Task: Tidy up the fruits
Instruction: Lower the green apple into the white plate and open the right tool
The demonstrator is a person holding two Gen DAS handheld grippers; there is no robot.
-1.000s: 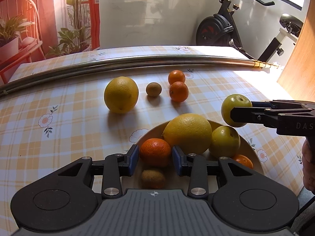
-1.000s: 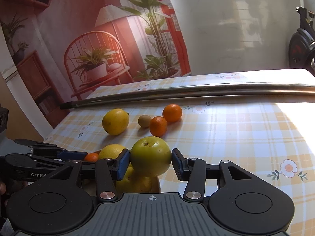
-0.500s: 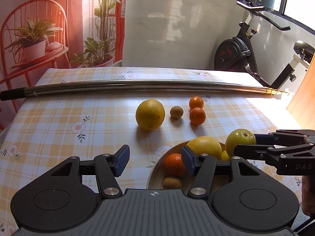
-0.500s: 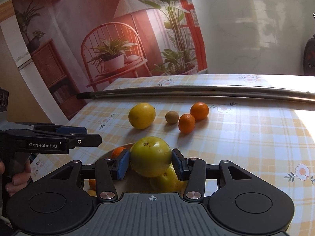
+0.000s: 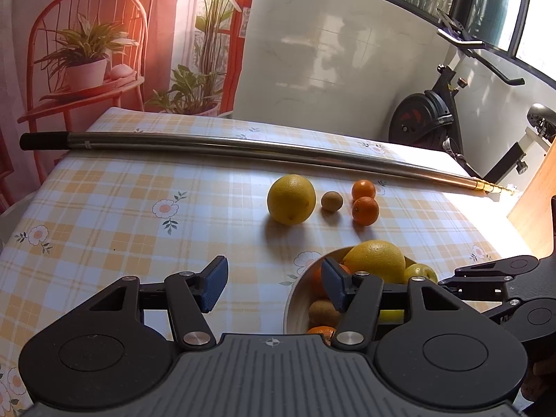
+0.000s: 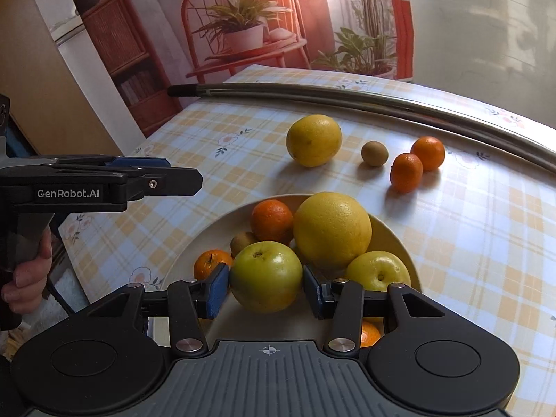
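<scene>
My right gripper [image 6: 266, 290] is shut on a green apple [image 6: 266, 276], low over the near side of a cream bowl [image 6: 392, 239]. Whether the apple touches the bowl I cannot tell. In the bowl lie a big yellow citrus [image 6: 332, 229], a second green apple [image 6: 378, 271], a kiwi [image 6: 243, 241] and mandarins [image 6: 271, 220]. My left gripper [image 5: 274, 278] is open and holds nothing, left of the bowl [image 5: 292, 299] and above the cloth. Further back on the table sit another yellow citrus [image 5: 291, 199], a kiwi [image 5: 332, 201] and two mandarins [image 5: 365, 211].
A long metal pole [image 5: 243, 146] lies across the far side of the checked tablecloth [image 5: 139, 208]. An exercise bike [image 5: 434, 121] stands beyond the table's right end. A hand [image 6: 24, 278] grips the left gripper's handle at the table's left edge.
My left gripper let go of a mandarin in the bowl, opened wide and drew back to the left. My right gripper carried the green apple in over the bowl.
</scene>
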